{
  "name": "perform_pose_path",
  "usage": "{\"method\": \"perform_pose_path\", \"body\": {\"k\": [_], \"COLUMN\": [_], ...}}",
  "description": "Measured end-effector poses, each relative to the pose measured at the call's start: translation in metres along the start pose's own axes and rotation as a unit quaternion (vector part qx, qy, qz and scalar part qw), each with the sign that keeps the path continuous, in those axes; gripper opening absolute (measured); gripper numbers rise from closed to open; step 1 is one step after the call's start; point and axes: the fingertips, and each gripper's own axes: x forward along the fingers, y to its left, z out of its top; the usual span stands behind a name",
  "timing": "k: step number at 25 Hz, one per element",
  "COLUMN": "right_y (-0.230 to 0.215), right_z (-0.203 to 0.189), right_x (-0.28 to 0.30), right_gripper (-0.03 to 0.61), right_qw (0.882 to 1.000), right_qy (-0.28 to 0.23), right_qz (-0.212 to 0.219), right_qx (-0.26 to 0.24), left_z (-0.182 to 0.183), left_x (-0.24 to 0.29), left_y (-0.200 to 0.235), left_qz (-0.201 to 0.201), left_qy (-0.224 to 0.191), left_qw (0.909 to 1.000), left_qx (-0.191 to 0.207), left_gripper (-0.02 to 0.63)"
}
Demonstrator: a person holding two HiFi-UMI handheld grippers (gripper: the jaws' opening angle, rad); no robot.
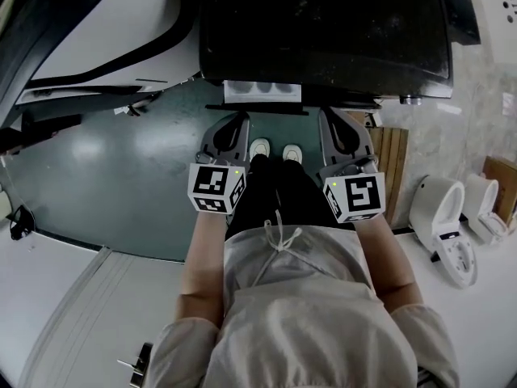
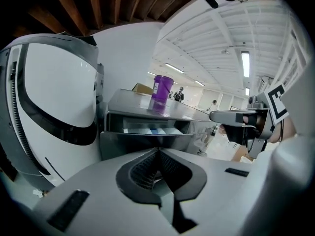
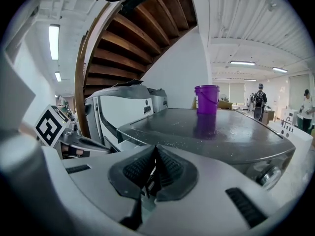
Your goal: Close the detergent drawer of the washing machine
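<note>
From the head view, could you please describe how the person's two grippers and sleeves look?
Both the left gripper and right gripper have grey, rounded shells with dark ribbed pads. Each carries a white cube printed with black square markers and a small green light. The person wears a pale top whose sleeves end near the elbows.

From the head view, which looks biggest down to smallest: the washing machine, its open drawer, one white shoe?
1. Washing machine, largest by far.
2. Detergent drawer.
3. White shoe, smallest, though farther from the camera.
</note>
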Motion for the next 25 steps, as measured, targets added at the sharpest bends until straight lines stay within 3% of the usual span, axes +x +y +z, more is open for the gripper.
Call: {"method": "perform_pose_path", "body": {"k": [13, 22, 25], "right_y": [-0.016, -0.027, -0.029], "right_z": [0.006, 0.01, 0.009], "right_x": [0.02, 0.026, 0.027], "right_gripper": [0.006, 0.006, 0.006], "right_qw": [0.999, 0.996, 0.996], "right_qy": [0.009, 0.008, 0.012], "right_qz": [-0.044, -0.064, -0.068], "right_qx": [0.028, 0.058, 0.057], "left_z": [0.02, 0.025, 0.028], "left_x": [0.032, 0.041, 0.045], "left_y": [0.016, 0.02, 0.006], "left_qz": [-0.028, -0.021, -0.054], "left_qy": [0.007, 0.013, 0.006], "left_qw": [0.9995, 0.9997, 0.9976], "left_qx": [0.011, 0.01, 0.043], "left_gripper": [0.018, 0.017, 0.017]}}
